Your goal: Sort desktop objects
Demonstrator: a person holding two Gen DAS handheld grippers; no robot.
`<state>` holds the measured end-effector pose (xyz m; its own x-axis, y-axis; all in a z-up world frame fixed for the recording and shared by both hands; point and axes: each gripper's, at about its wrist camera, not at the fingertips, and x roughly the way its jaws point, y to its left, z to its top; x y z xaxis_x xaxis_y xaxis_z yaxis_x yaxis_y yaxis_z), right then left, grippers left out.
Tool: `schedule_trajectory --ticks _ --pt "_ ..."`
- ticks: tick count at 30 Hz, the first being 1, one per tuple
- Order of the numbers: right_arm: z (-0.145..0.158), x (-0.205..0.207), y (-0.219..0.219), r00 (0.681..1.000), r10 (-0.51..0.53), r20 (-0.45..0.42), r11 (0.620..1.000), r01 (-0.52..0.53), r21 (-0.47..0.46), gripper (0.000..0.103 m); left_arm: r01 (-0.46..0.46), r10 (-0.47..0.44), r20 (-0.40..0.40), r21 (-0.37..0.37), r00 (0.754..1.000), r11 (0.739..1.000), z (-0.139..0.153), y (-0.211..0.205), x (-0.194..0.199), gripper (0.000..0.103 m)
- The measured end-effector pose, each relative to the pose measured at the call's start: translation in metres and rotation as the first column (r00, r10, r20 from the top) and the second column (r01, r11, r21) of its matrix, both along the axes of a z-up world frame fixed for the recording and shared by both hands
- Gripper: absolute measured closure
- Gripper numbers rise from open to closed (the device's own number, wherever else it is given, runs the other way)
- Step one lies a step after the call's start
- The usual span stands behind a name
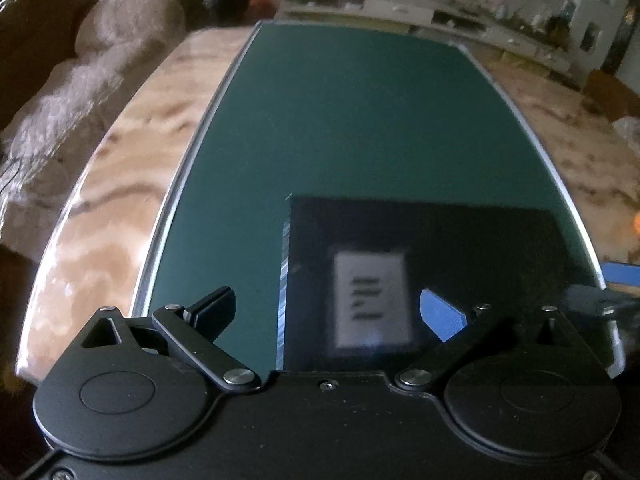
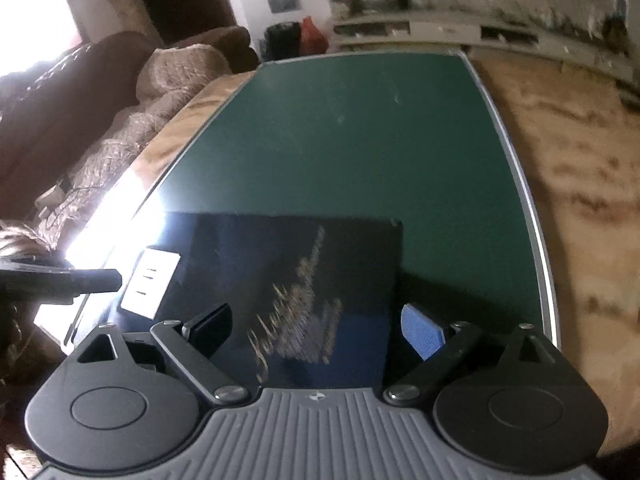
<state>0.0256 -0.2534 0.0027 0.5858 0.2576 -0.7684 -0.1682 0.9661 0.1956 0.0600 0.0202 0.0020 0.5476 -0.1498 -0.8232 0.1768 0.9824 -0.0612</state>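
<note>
A black folder (image 1: 460, 248) with a white label (image 1: 372, 300) lies flat on the near part of a green mat (image 1: 340, 120). My left gripper (image 1: 326, 316) hovers open over the folder's near left part, its fingers on either side of the label. In the right wrist view the same folder (image 2: 280, 248) shows gold script (image 2: 296, 320), with the label (image 2: 150, 282) at its left. My right gripper (image 2: 316, 332) is open above the folder's near edge with nothing between its fingers. The left gripper's dark body (image 2: 60, 280) pokes in from the left.
The mat lies on a marble-patterned table (image 1: 112, 208). A sofa with a beige blanket (image 1: 80, 92) stands along the left. Low white shelves (image 2: 440, 28) run along the back wall. The far half of the mat (image 2: 360, 128) is bare. A small orange thing (image 1: 636, 224) shows at the right edge.
</note>
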Motion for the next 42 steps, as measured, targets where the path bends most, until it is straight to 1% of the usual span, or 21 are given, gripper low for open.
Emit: schedule_trajectory --ticks 3,6,7,8,9,11,16,20,22,25,29,30,32,34,38,42 --pt "-0.006 0.014 0.022 0.999 0.043 0.006 0.997 -0.043 -0.068 0.009 0.036 -0.036 -0.001 0.018 0.999 0.999 -0.007 -0.018 0.006 0.002" --pt "-0.024 0.025 0.037 0.996 0.082 -0.032 0.989 -0.085 -0.121 0.009 0.049 -0.048 -0.024 0.061 0.999 0.997 -0.023 -0.033 0.015 0.002" --pt "-0.03 0.028 0.039 0.995 0.084 -0.047 0.987 -0.09 -0.134 0.008 0.049 -0.046 -0.034 0.074 0.998 0.996 -0.028 -0.036 0.017 0.002" --pt "-0.035 0.029 0.039 0.996 0.082 -0.048 0.985 -0.088 -0.151 0.002 0.049 -0.045 -0.043 0.087 0.998 0.995 -0.033 -0.039 0.019 0.002" --pt "-0.04 0.031 0.04 0.996 0.079 -0.048 0.982 -0.086 -0.167 0.0 0.052 -0.047 -0.05 0.097 0.998 0.994 -0.038 -0.041 0.02 0.002" --pt "-0.043 0.032 0.041 0.996 0.082 -0.046 0.978 -0.089 -0.187 0.0 0.058 -0.051 -0.056 0.124 0.997 0.991 -0.047 -0.044 0.022 0.0" --pt "-0.042 0.035 0.045 0.993 0.093 -0.07 0.971 -0.106 -0.212 0.0 0.06 -0.054 -0.054 0.121 0.997 0.991 -0.046 -0.044 0.023 0.0" --pt "-0.043 0.032 0.045 0.994 0.093 -0.062 0.97 -0.104 -0.218 0.0 0.056 -0.049 -0.057 0.119 0.997 0.991 -0.045 -0.043 0.022 0.0" --pt "-0.04 0.031 0.042 0.994 0.084 -0.071 0.976 -0.097 -0.197 0.0 0.045 -0.038 -0.067 0.104 0.997 0.994 -0.042 -0.041 0.022 0.0" --pt "-0.029 0.025 0.033 0.996 0.058 -0.064 0.992 -0.065 -0.105 0.0 0.036 -0.033 -0.041 0.072 0.999 0.997 -0.029 -0.037 0.014 0.0" --pt "-0.017 0.007 0.023 0.999 0.018 -0.044 1.0 -0.019 -0.01 0.0 0.035 -0.035 0.006 0.092 0.999 0.995 -0.012 -0.036 -0.006 0.0" --pt "-0.017 0.003 0.021 0.999 0.005 -0.047 1.0 -0.004 0.005 0.0 0.03 -0.03 0.007 0.097 1.0 0.995 -0.011 -0.036 -0.011 0.0" --pt "-0.018 -0.006 0.018 0.998 -0.024 -0.051 1.0 0.025 0.013 0.0 0.017 -0.018 0.009 0.108 1.0 0.994 -0.009 -0.036 -0.019 0.0" --pt "-0.019 -0.014 0.018 0.997 -0.055 -0.058 0.998 0.056 0.018 0.0 -0.022 0.023 -0.006 0.123 1.0 0.992 -0.01 -0.035 -0.024 0.0" --pt "-0.019 -0.024 0.015 0.991 -0.108 -0.077 0.993 0.112 0.039 0.0 -0.076 0.079 -0.019 0.123 0.997 0.99 -0.009 -0.03 -0.041 0.0" --pt "-0.008 -0.04 0.019 0.992 -0.118 -0.047 0.992 0.119 0.028 0.0 -0.119 0.124 -0.028 0.13 0.992 0.984 -0.008 -0.027 -0.058 0.0"
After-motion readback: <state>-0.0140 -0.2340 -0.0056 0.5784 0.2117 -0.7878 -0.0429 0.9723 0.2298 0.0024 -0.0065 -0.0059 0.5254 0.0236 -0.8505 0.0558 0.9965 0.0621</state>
